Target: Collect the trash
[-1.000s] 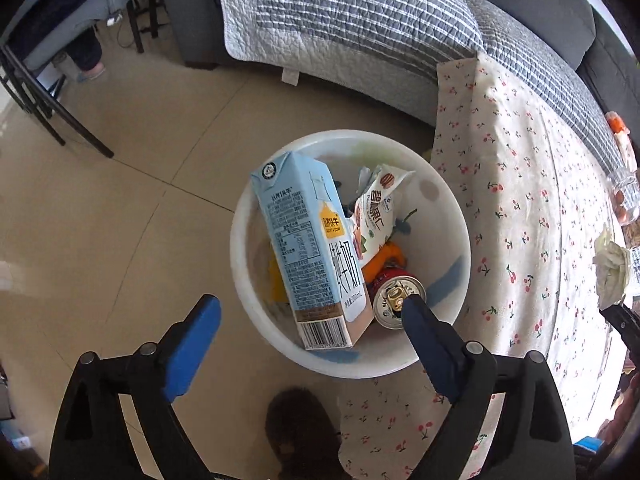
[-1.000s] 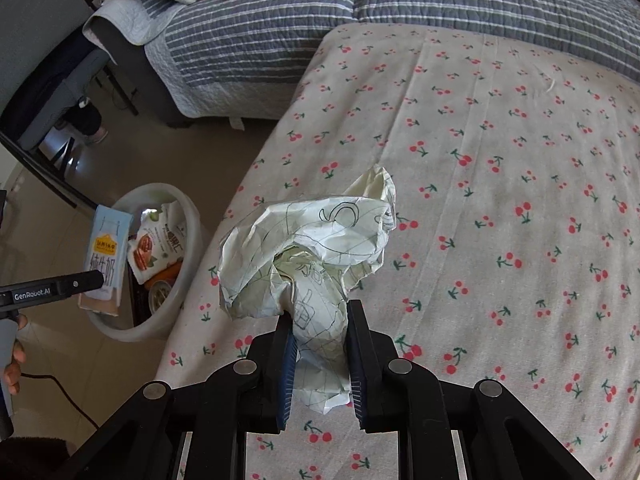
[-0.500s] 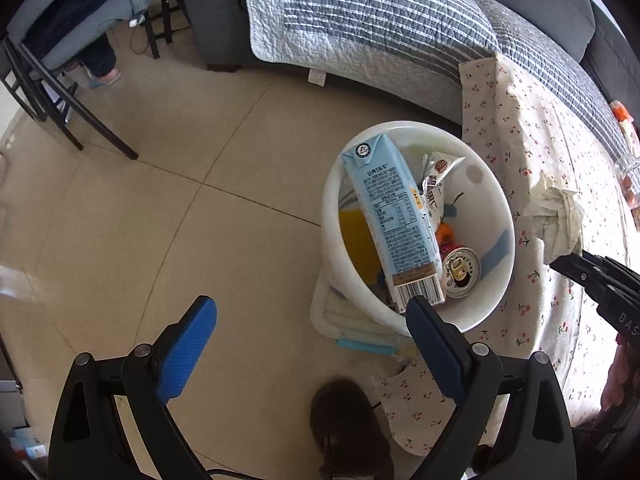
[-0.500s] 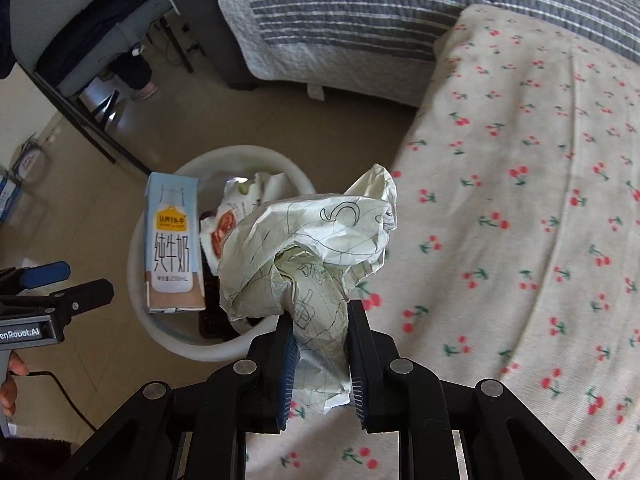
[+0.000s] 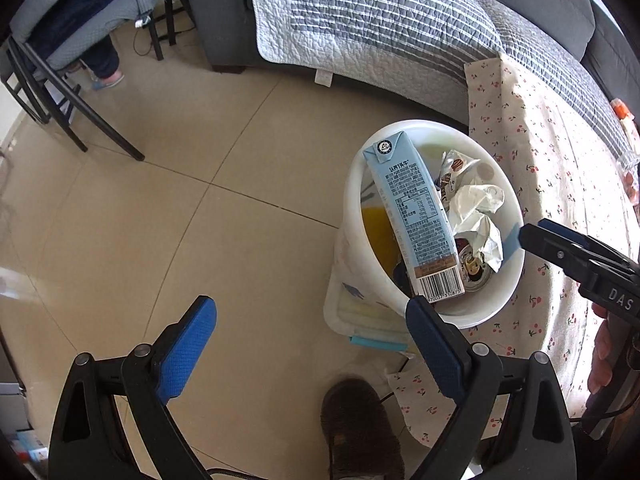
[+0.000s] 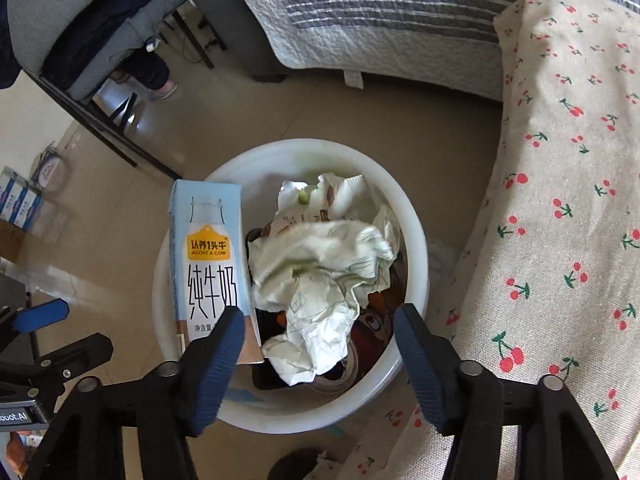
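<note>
Hanging over the round white plastic bin (image 6: 416, 240), the right gripper (image 6: 316, 364) has just been opening; its ribbed blue pads are apart w/ nothing between them. The crumpled paper (image 6: 320, 276) lies loose in the bin, on a can, beside the tall blue milk carton (image 6: 208, 264). The left gripper (image 5: 312, 344) is spread wide & empty over the tile floor (image 5: 160, 220).

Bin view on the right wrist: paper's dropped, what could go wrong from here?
The crumpled paper sits high on the pile in the white bin, so it may spill out if the bin is bumped. The milk carton stands taller than the rim and leans on it; it could tip out. The right gripper, whose jaws have just been opening with nothing between them, hangs close above and could snag either on withdrawal.
</note>
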The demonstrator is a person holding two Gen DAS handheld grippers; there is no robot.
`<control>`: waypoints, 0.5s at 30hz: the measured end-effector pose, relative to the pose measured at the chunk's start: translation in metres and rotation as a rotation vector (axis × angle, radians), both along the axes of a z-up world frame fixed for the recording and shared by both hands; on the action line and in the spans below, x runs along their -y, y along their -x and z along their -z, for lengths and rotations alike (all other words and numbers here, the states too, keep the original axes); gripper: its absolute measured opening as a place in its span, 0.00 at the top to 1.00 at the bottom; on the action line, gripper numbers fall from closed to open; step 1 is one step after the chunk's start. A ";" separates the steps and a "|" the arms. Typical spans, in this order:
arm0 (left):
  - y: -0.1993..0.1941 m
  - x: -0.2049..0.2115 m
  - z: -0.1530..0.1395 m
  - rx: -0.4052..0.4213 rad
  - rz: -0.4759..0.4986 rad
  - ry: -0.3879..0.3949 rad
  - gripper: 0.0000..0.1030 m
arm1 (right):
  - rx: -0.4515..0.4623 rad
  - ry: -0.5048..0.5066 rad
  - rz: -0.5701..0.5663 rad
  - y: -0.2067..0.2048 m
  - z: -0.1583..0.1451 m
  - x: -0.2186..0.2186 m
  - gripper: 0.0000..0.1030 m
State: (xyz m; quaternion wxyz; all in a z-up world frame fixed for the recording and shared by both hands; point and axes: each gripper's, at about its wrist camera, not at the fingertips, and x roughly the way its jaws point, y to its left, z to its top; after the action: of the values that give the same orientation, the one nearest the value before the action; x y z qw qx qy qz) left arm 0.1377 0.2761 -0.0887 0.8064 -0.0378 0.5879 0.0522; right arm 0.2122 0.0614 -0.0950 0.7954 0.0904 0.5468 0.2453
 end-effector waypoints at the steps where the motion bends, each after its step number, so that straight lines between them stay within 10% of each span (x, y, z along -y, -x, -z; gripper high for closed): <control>1: 0.001 0.002 -0.001 0.003 0.000 -0.003 0.06 | 0.004 0.003 -0.001 0.001 -0.002 0.001 0.32; 15: 0.052 0.099 -0.068 0.210 0.086 0.033 0.06 | 0.102 0.125 0.119 0.064 -0.073 0.096 0.15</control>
State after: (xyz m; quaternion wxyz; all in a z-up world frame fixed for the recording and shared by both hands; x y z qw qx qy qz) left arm 0.0853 0.1773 -0.0207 0.8644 -0.0312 0.5019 0.0038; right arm 0.1485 -0.0348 -0.0216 0.8394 0.0605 0.5135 0.1674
